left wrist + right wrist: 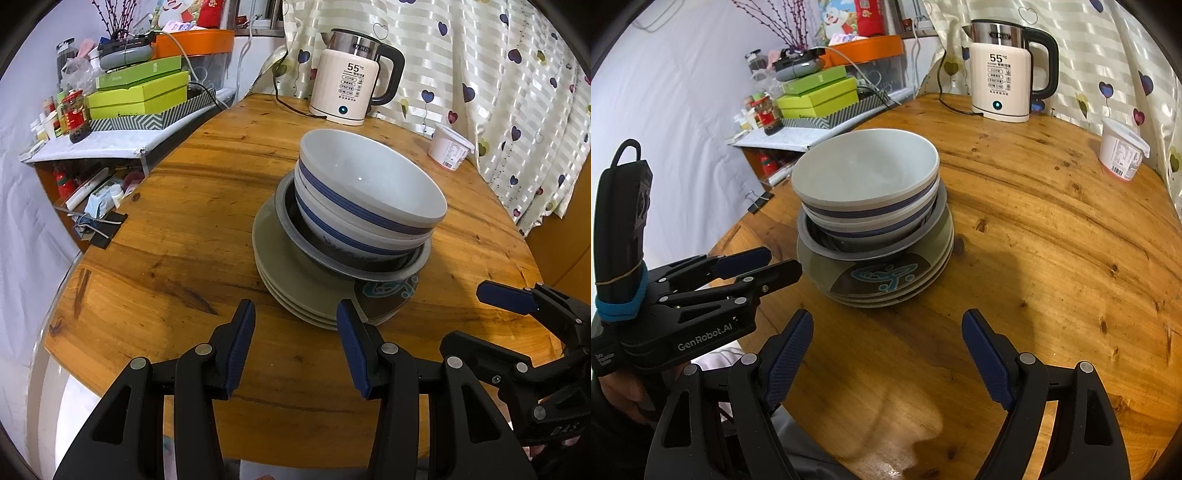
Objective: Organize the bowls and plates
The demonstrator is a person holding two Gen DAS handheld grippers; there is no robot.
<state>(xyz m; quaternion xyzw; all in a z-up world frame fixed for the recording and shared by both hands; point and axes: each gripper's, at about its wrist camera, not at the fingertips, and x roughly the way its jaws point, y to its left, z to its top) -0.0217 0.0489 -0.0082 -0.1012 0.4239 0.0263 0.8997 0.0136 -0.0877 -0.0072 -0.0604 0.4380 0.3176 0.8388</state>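
We see 1 tidy pile mid-worktop [184, 206], 2 bowls [369, 184] nested in a metal dish [369, 271] atop the plates [291, 273], both hand-held grippers, left [295, 325] and right [886, 332], spread and empty: sorted already, or awaiting unstacking.

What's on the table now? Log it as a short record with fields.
surface: round wooden table
stack base: plates
stack middle: metal dish
stack top: two blue-striped bowls, nested
behind stack: electric kettle, white tub
left claw: open, empty
right claw: open, empty
contact: neither claw touches the stack
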